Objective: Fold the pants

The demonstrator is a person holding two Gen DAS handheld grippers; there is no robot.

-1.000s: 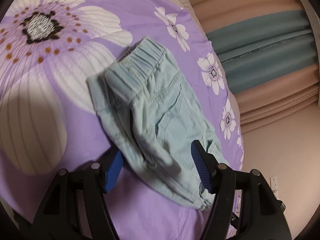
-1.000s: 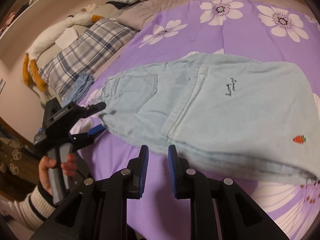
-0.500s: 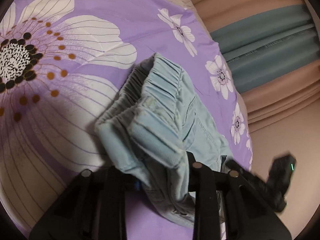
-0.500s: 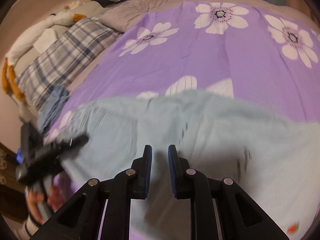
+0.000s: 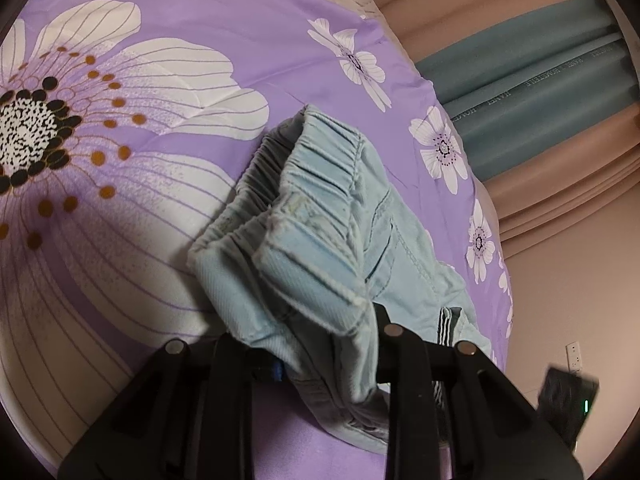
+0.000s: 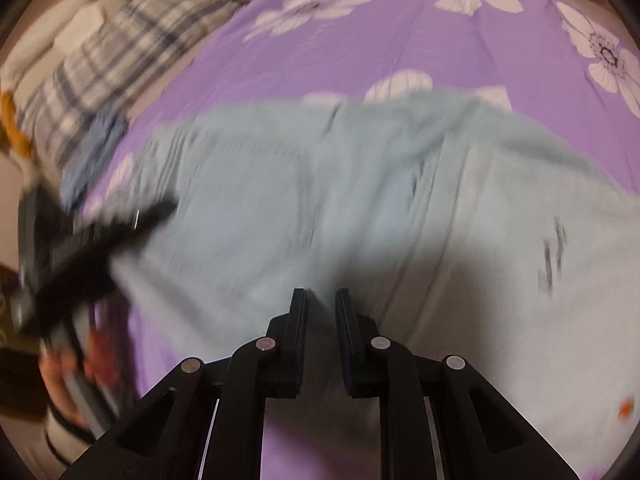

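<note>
On a bed covered by a purple bedspread printed with white flowers, light blue pants are spread flat, their elastic waistband seen bunched in the left wrist view. The waistband end is gripped by the left gripper, whose 2 fingers are closed on the cloth and largely hidden by it. In the right wrist view, which is blurred, the pants are shown lying broadside across the bedspread, and the left gripper is seen at their left end, held by a hand. The right gripper is poised over the near edge of the pants, its jaws set narrowly apart with a slim gap between them; whether cloth lies in that gap cannot be told. A plaid pillow is placed at the far left of the bed. Beyond the bed's far edge, teal and beige curtains and a bare wall with a socket are visible. Bare bedspread is left beyond the pants.
</note>
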